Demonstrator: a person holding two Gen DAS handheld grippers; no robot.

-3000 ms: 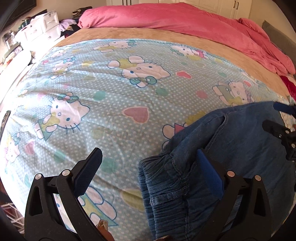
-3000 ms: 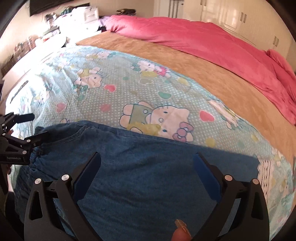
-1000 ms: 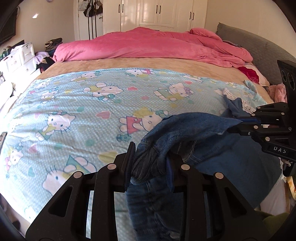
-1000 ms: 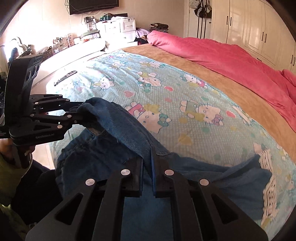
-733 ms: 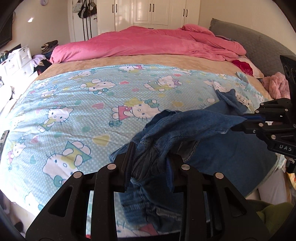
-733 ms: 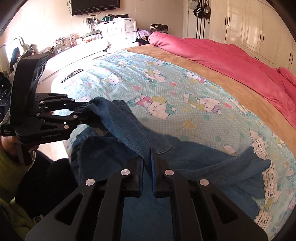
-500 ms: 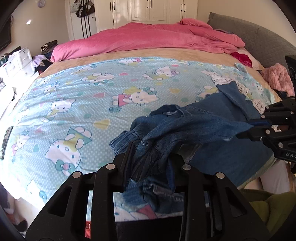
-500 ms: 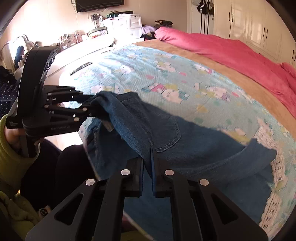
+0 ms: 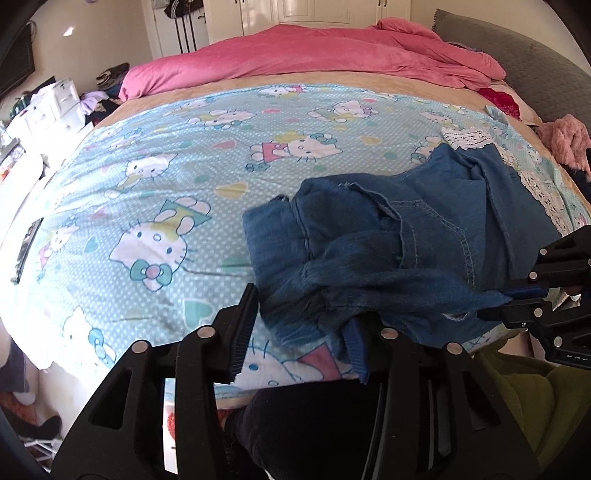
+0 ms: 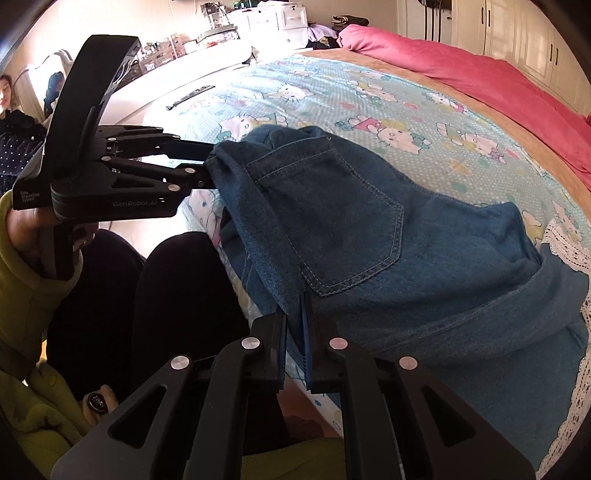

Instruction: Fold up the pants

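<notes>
Releasing at the near edge of the bed: left gripper has just been opening, jaws now part-spread, denim pants lying slack between them, unpinched. Right gripper is clamped tight on a fabric edge. Pants lie bunched on the cartoon-print sheet, partly overhanging the edge. Risk, as judged: with one side freed, the overhang could drag the fold crooked or slide floorward.

Sunlit bedroom: white wardrobes behind a bed, white drawers beside it.
</notes>
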